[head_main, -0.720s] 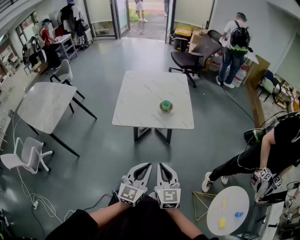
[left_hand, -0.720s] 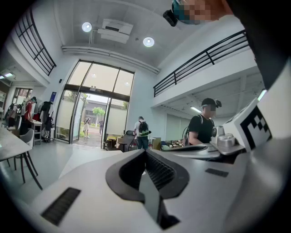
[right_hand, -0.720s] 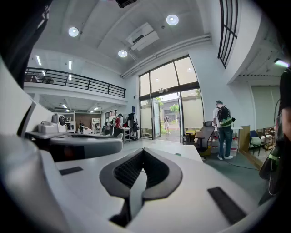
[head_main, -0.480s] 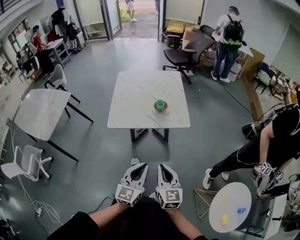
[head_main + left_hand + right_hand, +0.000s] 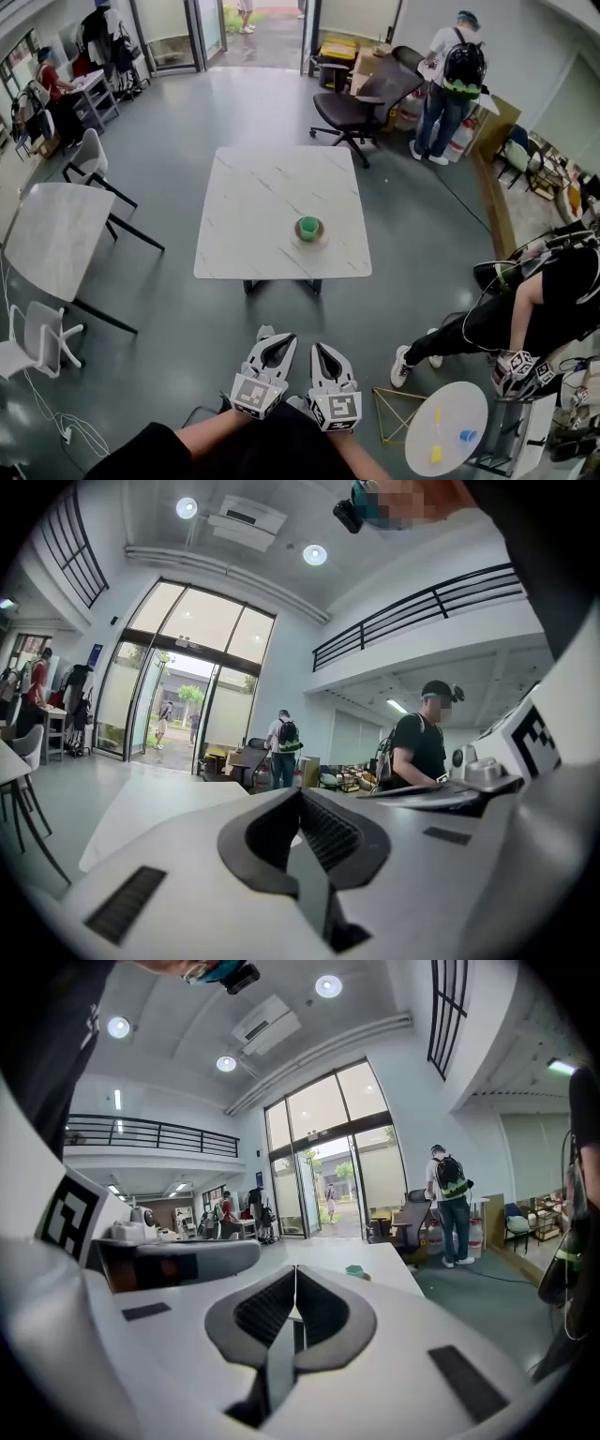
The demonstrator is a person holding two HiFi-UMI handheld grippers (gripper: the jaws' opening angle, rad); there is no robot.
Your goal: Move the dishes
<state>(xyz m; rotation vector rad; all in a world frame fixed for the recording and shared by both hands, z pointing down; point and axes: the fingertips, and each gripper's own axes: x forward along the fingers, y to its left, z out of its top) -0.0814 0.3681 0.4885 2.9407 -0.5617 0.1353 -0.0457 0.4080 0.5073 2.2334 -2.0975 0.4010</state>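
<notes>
At bottom centre of head view: left gripper [image 5: 280, 343] and right gripper [image 5: 322, 350] side by side, jaws of both pressed together, nothing between. Above them, mid-frame: green cup [image 5: 308, 226] on saucer [image 5: 309, 238], on white table [image 5: 262, 197], well apart from both grippers.

No text, label, brand or number can be read anywhere.
</notes>
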